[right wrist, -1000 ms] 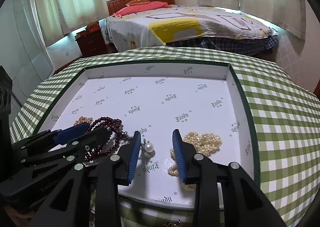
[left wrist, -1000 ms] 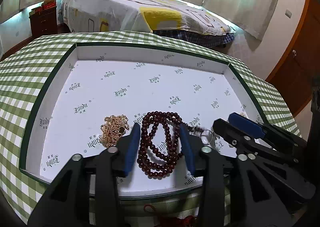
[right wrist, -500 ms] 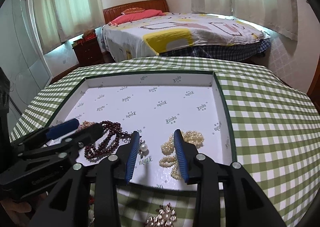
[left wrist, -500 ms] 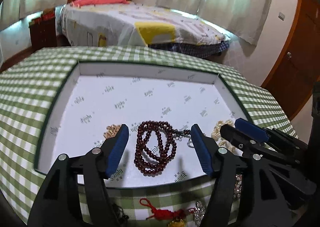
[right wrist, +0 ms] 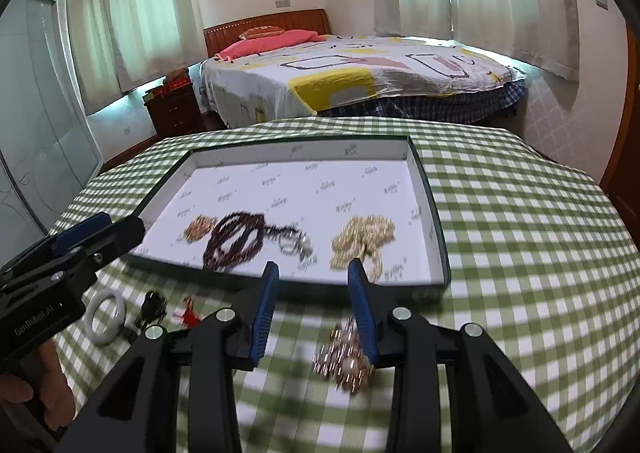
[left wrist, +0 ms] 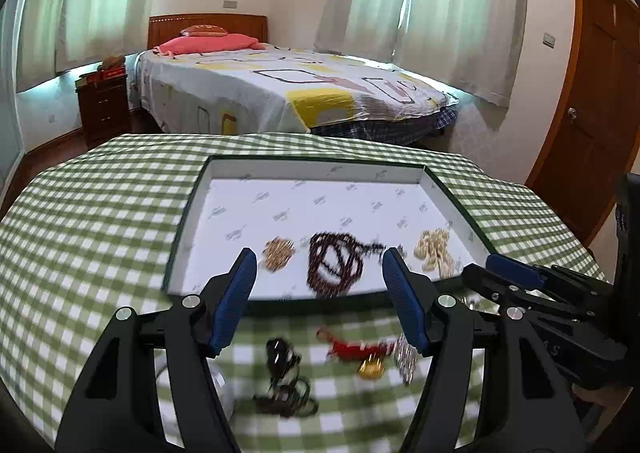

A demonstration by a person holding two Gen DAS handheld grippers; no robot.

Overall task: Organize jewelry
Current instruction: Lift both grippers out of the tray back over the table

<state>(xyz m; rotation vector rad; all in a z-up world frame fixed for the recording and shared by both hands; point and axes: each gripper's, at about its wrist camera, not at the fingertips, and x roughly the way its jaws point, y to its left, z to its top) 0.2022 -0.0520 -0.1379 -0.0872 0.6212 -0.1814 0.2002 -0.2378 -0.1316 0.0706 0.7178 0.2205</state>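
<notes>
Both tools are released with nothing between their jaws: the left tool (left wrist: 316, 277) is spread wide and the right tool (right wrist: 314, 273) stands narrower, each over the near edge of the shallow white-lined tray (right wrist: 434, 221). Inside the tray lie a gold chain (left wrist: 279, 253), dark red beads (left wrist: 334, 265), a silver ring (right wrist: 290, 245) and a pearl strand (right wrist: 362, 239). On the green checked surface (right wrist: 520, 253) remain a white bangle (right wrist: 105, 311), a red tassel charm (left wrist: 356, 353) and a rhinestone piece (right wrist: 344, 357).

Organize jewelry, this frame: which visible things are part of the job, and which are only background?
Part of the job:
- tray
- gold chain, dark red beads, pearl strand, all in the tray
- white bangle, red tassel charm, sparkly brooch, on the tablecloth

Background:
- bed
- nightstand
- curtains
- door
</notes>
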